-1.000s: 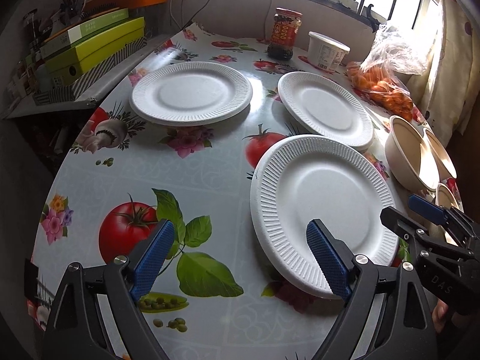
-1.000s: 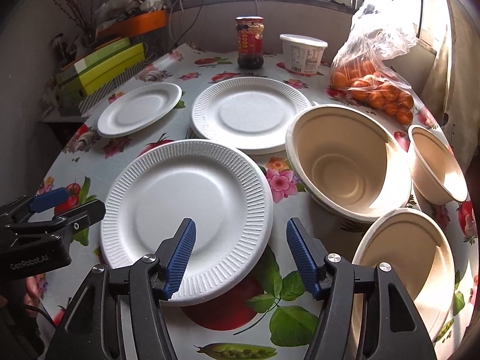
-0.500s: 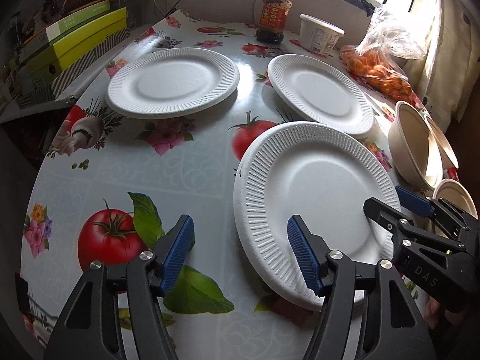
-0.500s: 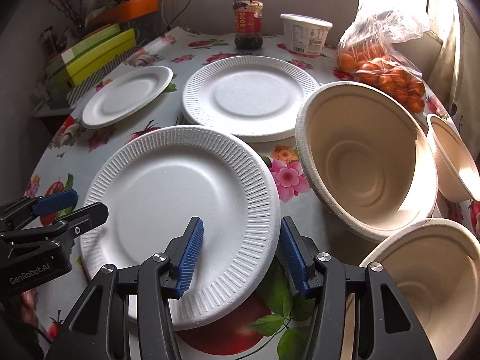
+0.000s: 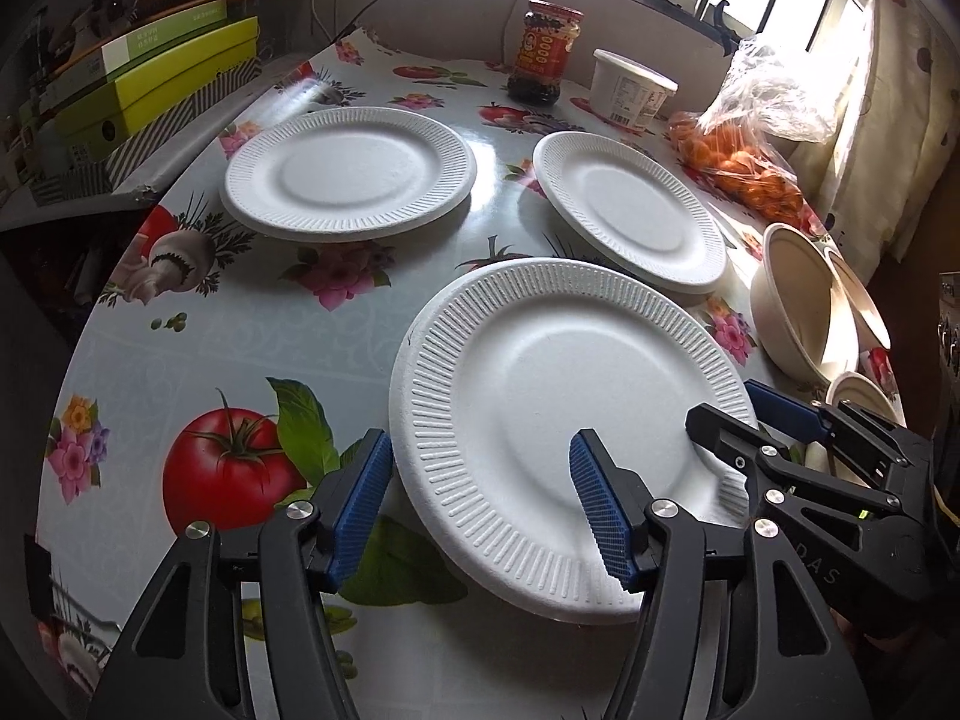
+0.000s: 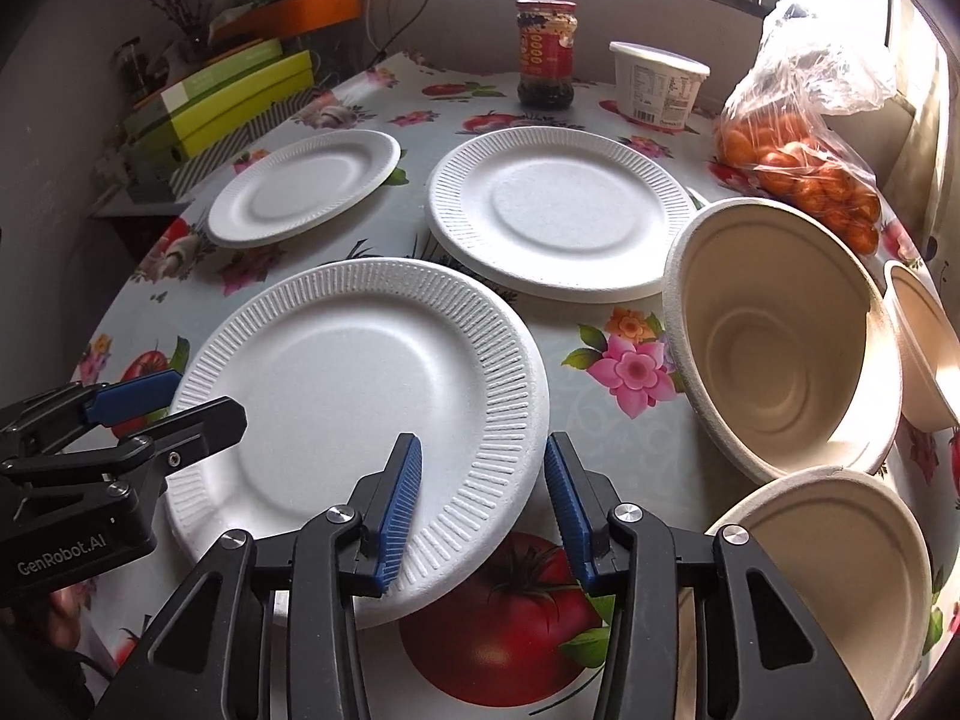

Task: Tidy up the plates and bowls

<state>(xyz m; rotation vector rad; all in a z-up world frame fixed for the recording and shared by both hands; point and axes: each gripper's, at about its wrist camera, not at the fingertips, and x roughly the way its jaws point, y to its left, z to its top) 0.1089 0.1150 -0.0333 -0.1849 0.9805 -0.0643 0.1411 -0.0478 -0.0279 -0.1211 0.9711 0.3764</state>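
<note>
Plates: three white foam plates lay on the table [image 5: 198,360]. The near plate [image 5: 558,420] sat at the front, between both grippers; the far left plate [image 5: 348,174] and the far right plate [image 5: 630,216] lay behind it, apart from each other.
Bowls: three beige bowls stood at the right side. The big bowl [image 6: 780,348] was tilted toward the camera, the small bowl [image 6: 924,348] just behind it, the front bowl [image 6: 840,576] near the right gripper.
Left gripper [image 5: 480,510]: its jaws were closing. One second before they stood wide with both pads over the cloth and the plate edge; now they were narrower, and the left rim of the near plate lay between them. I could not tell if the pads touched the rim.
Right gripper [image 6: 483,504]: its jaws were also closing, clearly narrower than one second before. The right rim of the near plate was between them, the left pad over the plate and the right pad beside the rim, a gap still visible.
Near plate: compared with the earlier frames it looked in the same place on the table, only larger in both views.
Others: jar [image 5: 543,51], white tub [image 5: 630,90] and bag of oranges [image 5: 744,162] at the far edge, unchanged.
</note>
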